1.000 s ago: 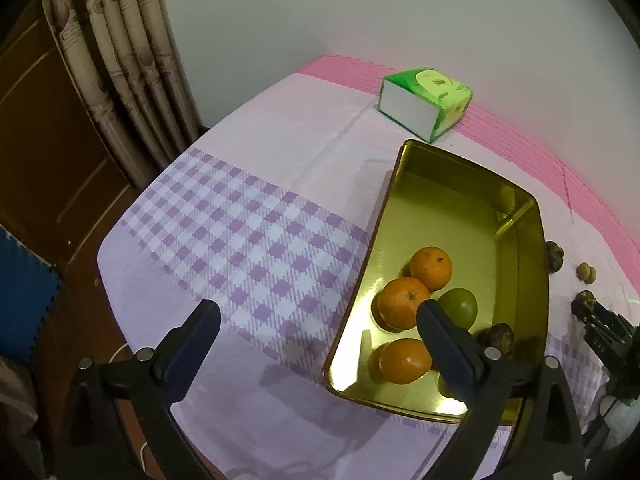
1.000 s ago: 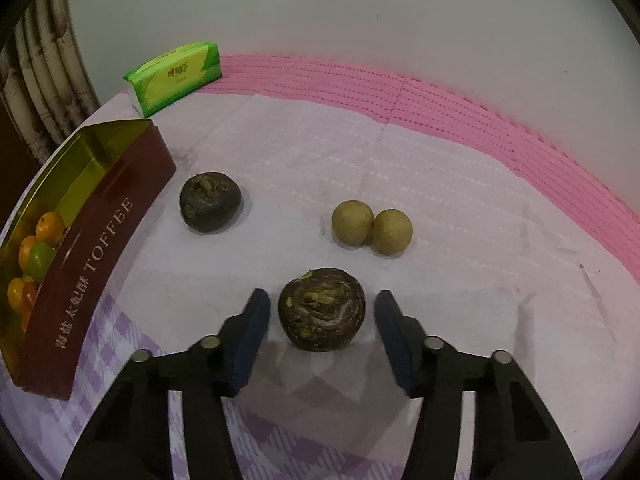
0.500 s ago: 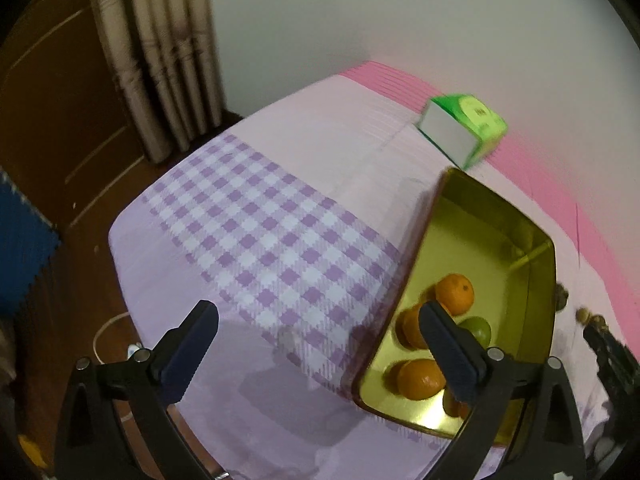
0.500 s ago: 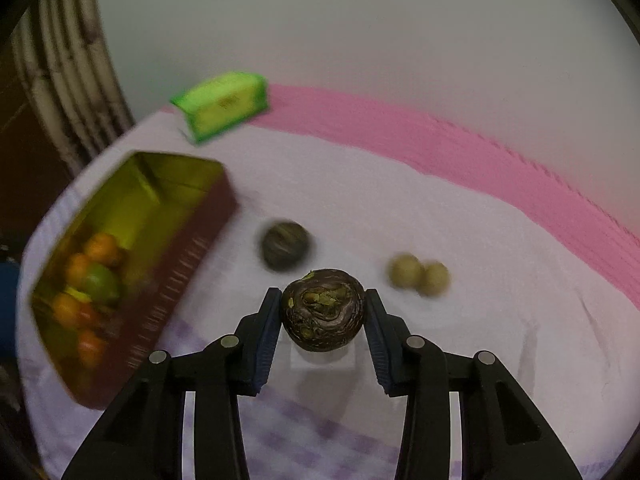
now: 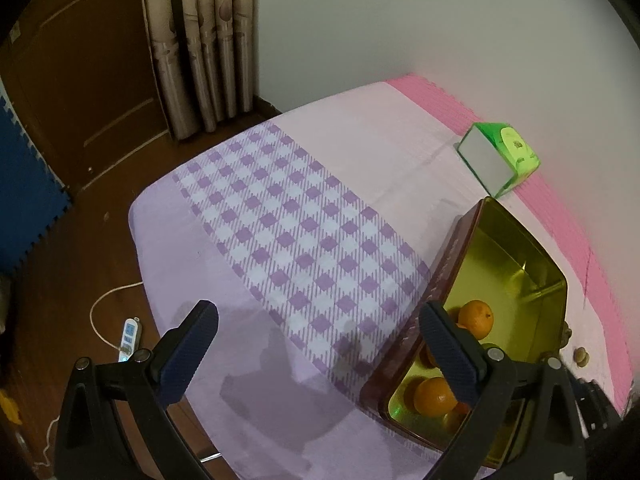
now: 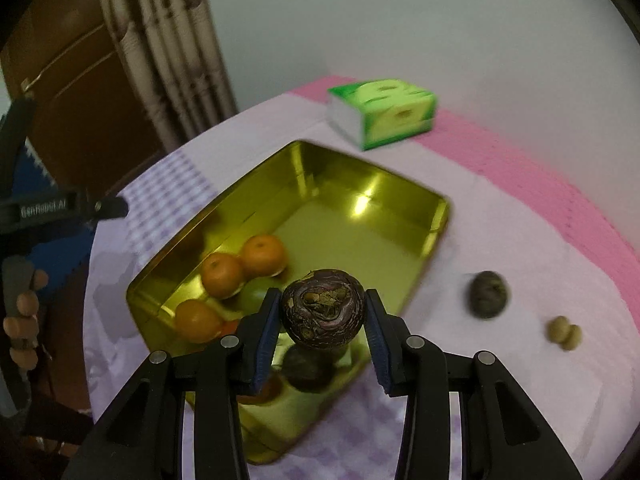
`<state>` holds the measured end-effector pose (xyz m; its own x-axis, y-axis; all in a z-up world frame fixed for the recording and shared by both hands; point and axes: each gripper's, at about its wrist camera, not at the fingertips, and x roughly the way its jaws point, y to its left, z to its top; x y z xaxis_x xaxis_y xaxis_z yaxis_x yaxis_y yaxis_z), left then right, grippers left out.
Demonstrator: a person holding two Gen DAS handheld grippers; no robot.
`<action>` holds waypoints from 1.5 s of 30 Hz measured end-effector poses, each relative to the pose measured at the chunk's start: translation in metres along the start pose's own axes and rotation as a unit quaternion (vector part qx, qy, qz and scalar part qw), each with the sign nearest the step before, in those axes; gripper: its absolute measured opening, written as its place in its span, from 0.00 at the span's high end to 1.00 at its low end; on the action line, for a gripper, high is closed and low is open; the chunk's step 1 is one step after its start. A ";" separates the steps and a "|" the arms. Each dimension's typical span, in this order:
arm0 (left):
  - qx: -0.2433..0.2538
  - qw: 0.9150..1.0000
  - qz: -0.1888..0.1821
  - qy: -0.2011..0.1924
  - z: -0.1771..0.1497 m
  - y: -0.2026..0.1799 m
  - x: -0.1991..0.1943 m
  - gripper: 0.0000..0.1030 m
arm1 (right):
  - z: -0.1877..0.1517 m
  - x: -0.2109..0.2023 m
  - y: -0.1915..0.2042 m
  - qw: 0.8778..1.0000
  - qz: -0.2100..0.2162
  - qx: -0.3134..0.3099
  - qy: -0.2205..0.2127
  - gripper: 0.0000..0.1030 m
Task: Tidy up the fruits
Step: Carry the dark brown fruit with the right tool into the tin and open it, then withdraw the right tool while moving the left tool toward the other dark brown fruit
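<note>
My right gripper (image 6: 322, 314) is shut on a dark wrinkled passion fruit (image 6: 322, 308) and holds it above the near end of the gold tin (image 6: 360, 184). Several oranges (image 6: 264, 255) and a green fruit (image 6: 256, 294) lie in the tin, with another dark fruit (image 6: 308, 368) below the held one. A second passion fruit (image 6: 488, 294) and two small brown fruits (image 6: 564, 332) lie on the cloth to the right. My left gripper (image 5: 316, 344) is open and empty above the checked cloth, left of the tin (image 5: 516, 248), where oranges (image 5: 476, 318) show.
A green tissue box (image 6: 382, 112) stands behind the tin near the wall; it also shows in the left wrist view (image 5: 500, 158). The table's left edge drops to the floor (image 5: 80, 264), where a cable and a power strip (image 5: 129, 334) lie. Curtains (image 5: 200, 40) hang at the back.
My right gripper closed on the passion fruit, lifted it off the cloth and carried it left over the tin. My left gripper swung left, away from the tin.
</note>
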<state>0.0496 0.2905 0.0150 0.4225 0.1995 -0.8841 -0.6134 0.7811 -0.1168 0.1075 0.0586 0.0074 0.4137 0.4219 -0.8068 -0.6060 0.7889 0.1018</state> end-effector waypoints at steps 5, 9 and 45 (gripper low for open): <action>0.004 1.000 -0.001 0.000 0.000 -0.001 0.001 0.03 | -0.006 0.013 0.013 1.000 0.008 -0.013 0.015 0.59; 0.009 1.000 -0.001 0.002 -0.001 -0.003 0.002 0.03 | -0.011 0.018 0.013 1.000 0.010 -0.010 0.024 0.59; 0.033 0.999 -0.006 -0.010 -0.003 -0.013 -0.002 0.03 | -0.018 -0.044 -0.055 0.994 -0.060 0.054 -0.068 0.11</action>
<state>0.0542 0.2780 0.0171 0.4426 0.2019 -0.8737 -0.5638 0.8203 -0.0960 0.1102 -0.0114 0.0263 0.5714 0.3724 -0.7313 -0.4732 0.8776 0.0772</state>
